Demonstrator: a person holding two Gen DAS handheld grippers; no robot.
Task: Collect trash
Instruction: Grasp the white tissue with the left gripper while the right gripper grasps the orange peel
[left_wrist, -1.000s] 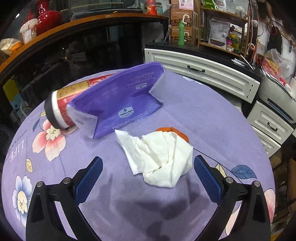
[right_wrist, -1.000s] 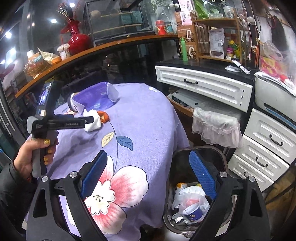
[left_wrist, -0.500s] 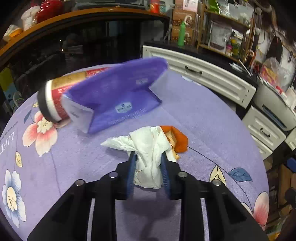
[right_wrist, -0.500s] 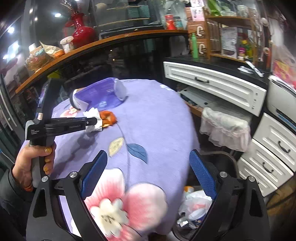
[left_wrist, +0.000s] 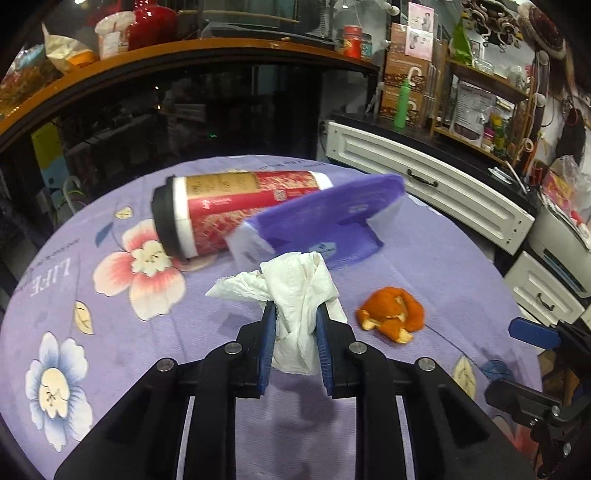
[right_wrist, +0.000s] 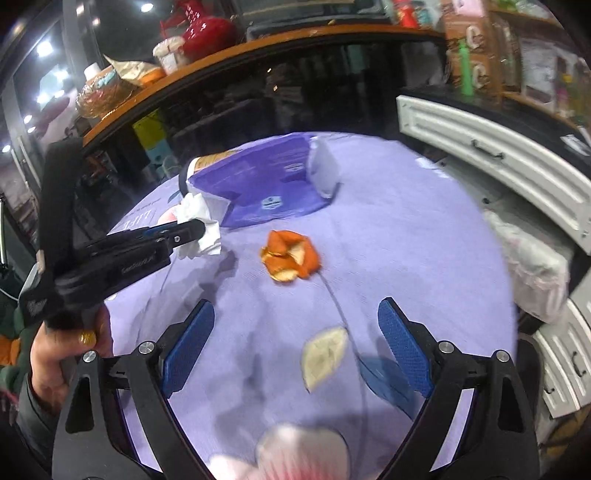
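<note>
The left gripper has its jaws closed tight on a tissue, blue pads pressing both sides, held low and level. A hand grips its handle from below. The right gripper hangs with jaws spread wide, nothing between them, tilted downward.

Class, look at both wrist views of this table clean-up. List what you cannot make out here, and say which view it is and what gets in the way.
- Left wrist view: the far end of the red cup is hidden behind the purple tissue pack.
- Left wrist view: the lower part of the crumpled tissue is hidden between the shut left gripper fingers.
- Right wrist view: the flower print nearest the open right gripper is blurred.
</note>
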